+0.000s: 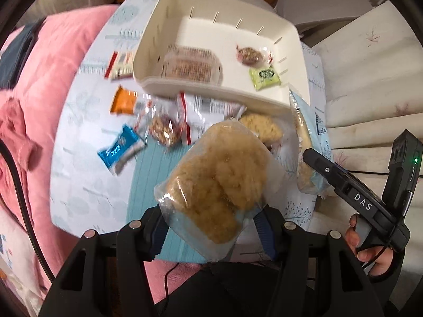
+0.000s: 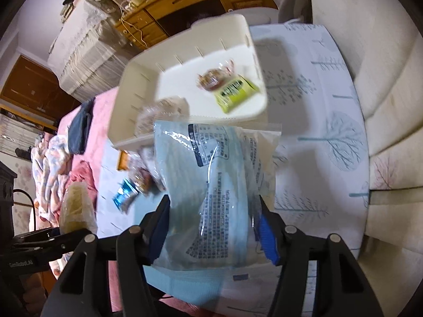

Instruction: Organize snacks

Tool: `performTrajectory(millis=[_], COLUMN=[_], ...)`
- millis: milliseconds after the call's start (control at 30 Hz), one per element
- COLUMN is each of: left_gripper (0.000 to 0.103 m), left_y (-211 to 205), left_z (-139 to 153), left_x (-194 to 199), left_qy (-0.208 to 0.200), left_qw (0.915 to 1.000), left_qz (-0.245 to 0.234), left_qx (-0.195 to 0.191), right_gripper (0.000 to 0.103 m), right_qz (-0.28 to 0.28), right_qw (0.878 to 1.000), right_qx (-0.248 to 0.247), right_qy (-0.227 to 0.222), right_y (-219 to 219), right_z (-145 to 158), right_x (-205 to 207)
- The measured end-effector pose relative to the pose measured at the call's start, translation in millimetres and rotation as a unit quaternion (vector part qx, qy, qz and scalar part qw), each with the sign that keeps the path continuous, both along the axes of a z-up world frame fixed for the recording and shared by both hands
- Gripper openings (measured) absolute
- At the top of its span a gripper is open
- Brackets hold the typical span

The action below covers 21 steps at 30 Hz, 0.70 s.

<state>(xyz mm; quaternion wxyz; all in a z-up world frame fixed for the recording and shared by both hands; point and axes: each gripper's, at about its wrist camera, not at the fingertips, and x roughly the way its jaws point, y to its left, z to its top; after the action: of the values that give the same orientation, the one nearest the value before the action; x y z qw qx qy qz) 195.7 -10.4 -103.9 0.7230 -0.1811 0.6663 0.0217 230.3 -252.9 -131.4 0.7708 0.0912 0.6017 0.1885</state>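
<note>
My left gripper (image 1: 211, 227) is shut on a clear bag of yellow fluffy cake (image 1: 219, 174), held above the table. My right gripper (image 2: 214, 224) is shut on a pale blue printed snack bag (image 2: 219, 185), also lifted; it shows in the left wrist view (image 1: 306, 142) at the right. A cream bin (image 1: 201, 84) stands ahead and holds a clear tub of snacks (image 1: 190, 64), a round brown wrapped snack (image 1: 248, 54) and a green packet (image 1: 264, 75). Loose snacks lie before it: an orange packet (image 1: 123, 101), a blue packet (image 1: 120, 150), a white-and-red packet (image 1: 203, 111).
The table has a white cloth with blue tree prints (image 2: 317, 121). A pink blanket (image 1: 47, 84) lies to the left, a cream sofa (image 2: 391, 105) to the right. A wooden desk (image 2: 185, 2) stands behind the bin. Another yellow cake bag (image 1: 261, 126) lies by the bin.
</note>
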Motion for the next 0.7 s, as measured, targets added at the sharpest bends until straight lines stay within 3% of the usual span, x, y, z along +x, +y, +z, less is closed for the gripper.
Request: performTrajectory(millis=[400,700], left_gripper=[0.057,0.057], left_y=[41.8,60.0], left_z=[33.2,27.7], left_x=[59.1,100.8], left_qy=[-0.043,-0.066], left_qw=[0.9981,0.9963], left_qz=[-0.041,-0.054], left_qx=[0.014,0.009], right_gripper=[0.056,0.056], right_qz=[-0.019,-0.030], right_qw=[0.999,0.998], right_qx=[0.002,0.008], right_qy=[-0.047,-0.058], right_y=[48.7,63.9], right_z=[34.4,35.7], right_x=[28.1,54.9])
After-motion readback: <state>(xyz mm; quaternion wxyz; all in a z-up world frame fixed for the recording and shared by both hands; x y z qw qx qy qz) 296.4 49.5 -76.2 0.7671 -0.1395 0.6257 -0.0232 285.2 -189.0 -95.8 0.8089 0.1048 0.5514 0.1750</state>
